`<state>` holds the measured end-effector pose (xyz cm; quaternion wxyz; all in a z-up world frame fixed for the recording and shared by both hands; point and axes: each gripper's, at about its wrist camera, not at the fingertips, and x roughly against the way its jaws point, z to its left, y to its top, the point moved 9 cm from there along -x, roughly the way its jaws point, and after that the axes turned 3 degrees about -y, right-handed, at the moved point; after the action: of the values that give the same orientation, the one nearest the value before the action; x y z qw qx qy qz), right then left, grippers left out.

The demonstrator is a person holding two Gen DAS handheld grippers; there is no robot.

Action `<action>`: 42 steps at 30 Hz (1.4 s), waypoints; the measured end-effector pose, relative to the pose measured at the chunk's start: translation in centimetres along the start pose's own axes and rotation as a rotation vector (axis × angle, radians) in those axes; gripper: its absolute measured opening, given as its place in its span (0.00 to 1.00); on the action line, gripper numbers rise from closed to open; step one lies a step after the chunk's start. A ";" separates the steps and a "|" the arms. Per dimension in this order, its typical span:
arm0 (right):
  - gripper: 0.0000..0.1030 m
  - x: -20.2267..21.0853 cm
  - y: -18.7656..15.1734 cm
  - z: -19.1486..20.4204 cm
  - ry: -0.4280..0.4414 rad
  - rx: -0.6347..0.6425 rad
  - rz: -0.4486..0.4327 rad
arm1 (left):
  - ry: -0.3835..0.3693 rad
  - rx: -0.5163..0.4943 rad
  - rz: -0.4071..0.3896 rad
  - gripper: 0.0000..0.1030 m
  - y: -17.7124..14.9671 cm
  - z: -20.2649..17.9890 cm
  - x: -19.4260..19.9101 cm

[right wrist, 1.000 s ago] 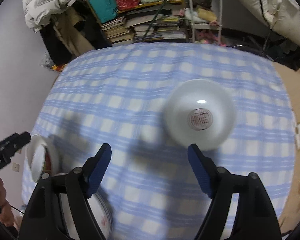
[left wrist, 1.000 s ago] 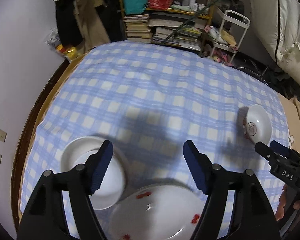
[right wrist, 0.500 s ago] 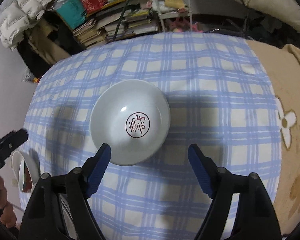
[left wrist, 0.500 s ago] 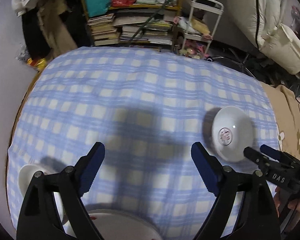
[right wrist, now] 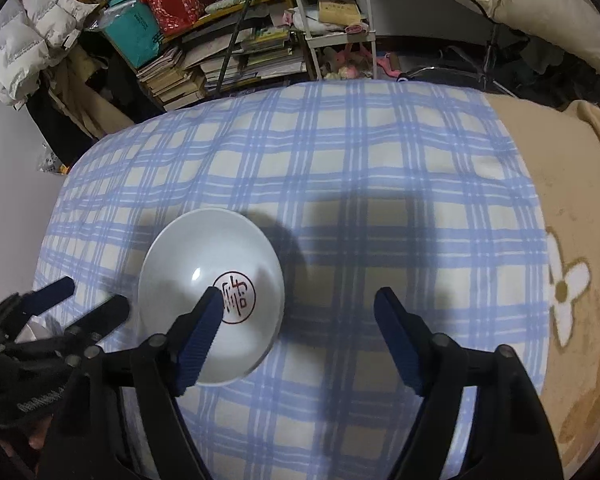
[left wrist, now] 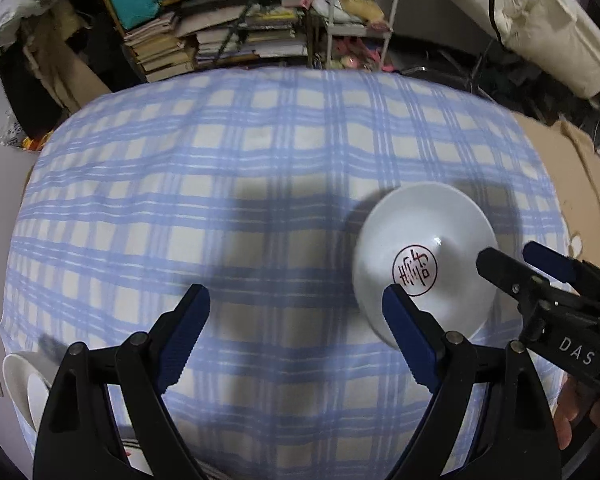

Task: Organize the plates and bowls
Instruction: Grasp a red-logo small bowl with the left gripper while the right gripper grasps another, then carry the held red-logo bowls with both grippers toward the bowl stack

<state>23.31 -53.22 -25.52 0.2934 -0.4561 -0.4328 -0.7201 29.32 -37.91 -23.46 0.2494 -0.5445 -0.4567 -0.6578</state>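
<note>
Both grippers are hovering over one white bowl (right wrist: 210, 300), which is sitting upright on the blue check cloth (right wrist: 340, 184), toward the right side of the worktop, red seal mark showing inside.

Right gripper (right wrist: 298, 306): fingers standing apart; they have just been closing a little. Left finger is crossing over the bowl's near part; nothing is clamped. Whether it is touching the bowl, I cannot tell.

Left gripper (left wrist: 296, 304): fingers spread wide, having just been opening, nothing between them. Its right finger is overlapping the bowl's left edge in view.

Progress, judged: early to middle. At the near left edge other white dishes (left wrist: 24, 384) are lying together, partly hidden, looking like the gathering spot. This bowl is well apart from them and is not yet picked up. Left to do: grip it, carry it across, set it with the others.

Surface: soft check cloth, tan flowered blanket (right wrist: 572, 280) on the right. Room: cluttered bookshelf (right wrist: 220, 56) and white cart (left wrist: 356, 16) at the far side.
</note>
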 end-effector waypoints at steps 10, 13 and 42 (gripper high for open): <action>0.18 -3.4 -0.8 0.6 0.066 -0.050 0.113 | -0.137 0.002 0.069 0.31 -0.3 -2.8 -3.0; 0.11 -4.0 -1.2 1.2 0.143 -0.088 0.152 | -0.255 0.037 0.071 0.20 0.0 -3.1 -3.1; 0.12 -0.4 -3.1 11.7 0.291 -0.056 0.097 | -0.098 0.056 0.016 0.08 -2.9 6.9 4.3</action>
<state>25.65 -41.34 -24.53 0.3745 -0.3753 -0.3430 -0.7754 29.10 -29.84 -20.42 0.2474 -0.5724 -0.4822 -0.6153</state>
